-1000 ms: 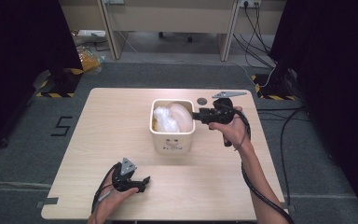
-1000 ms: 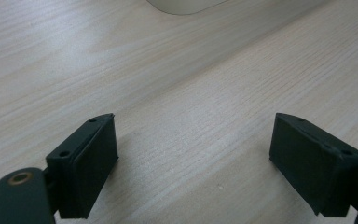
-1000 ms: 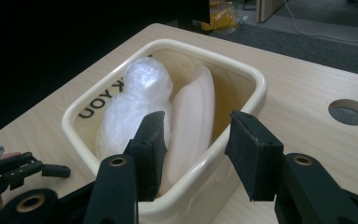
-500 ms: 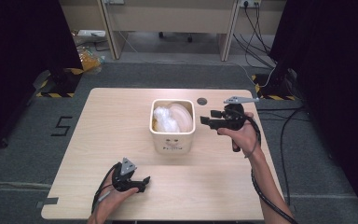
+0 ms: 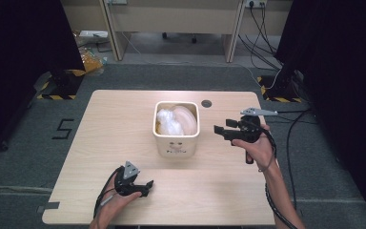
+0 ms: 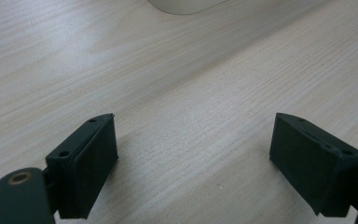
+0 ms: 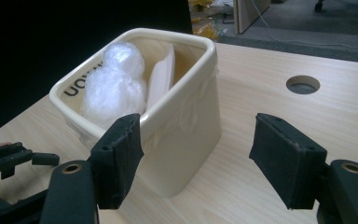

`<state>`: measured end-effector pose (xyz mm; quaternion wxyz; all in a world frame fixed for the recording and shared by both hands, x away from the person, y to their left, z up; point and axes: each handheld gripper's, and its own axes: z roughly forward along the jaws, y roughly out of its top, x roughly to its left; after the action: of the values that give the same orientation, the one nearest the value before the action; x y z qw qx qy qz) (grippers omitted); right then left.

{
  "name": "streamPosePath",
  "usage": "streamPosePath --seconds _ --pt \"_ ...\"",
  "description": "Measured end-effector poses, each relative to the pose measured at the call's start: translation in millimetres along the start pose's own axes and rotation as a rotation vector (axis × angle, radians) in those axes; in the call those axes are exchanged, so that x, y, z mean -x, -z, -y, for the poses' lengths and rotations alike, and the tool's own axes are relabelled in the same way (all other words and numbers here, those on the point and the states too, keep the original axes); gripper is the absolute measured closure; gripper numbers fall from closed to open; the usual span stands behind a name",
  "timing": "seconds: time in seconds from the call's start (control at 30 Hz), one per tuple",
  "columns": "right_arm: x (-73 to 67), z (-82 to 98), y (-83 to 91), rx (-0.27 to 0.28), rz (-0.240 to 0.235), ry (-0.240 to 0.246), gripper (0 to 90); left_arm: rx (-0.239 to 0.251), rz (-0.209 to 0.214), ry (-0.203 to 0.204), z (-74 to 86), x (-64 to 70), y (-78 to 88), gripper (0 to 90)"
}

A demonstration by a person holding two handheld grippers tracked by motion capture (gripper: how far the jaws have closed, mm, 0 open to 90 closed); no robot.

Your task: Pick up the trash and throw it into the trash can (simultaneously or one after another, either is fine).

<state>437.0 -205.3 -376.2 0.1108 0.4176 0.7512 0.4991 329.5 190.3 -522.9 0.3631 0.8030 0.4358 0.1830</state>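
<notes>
Right gripper (image 5: pixel 222 130) hovers just beside the cream bin (image 5: pixel 177 138) mid-counter (image 5: pixel 100 124), jaws just opening, empty. Crumpled plastic (image 5: pixel 167 121) sits inside. Left gripper (image 5: pixel 145 187) rests wide apart, empty.

The whole table (image 5: pixel 124 119) is seen from above and from the person's side in the high view, looking forward and down from well off. The left gripper view is set low and close over bare wood, with the base of the cream bin (image 6: pixel 186 5) caught at its top edge. The right gripper view is aimed level at the same cream bin (image 7: pixel 186 126) from near. The bin (image 5: pixel 177 140) is shared by all three views.
</notes>
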Motion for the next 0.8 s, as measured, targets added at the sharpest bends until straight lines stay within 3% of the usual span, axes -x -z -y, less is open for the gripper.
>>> streamPosePath --seconds 0.37,0.8 --pt "3.4 27.2 5.4 -0.011 0.023 0.017 26.0 0.000 -0.001 0.000 0.0 0.0 0.0 14.1" --pt "-2.2 54.0 11.3 -0.001 0.068 0.038 16.6 0.000 -0.002 0.001 0.1 0.0 0.1 14.0"
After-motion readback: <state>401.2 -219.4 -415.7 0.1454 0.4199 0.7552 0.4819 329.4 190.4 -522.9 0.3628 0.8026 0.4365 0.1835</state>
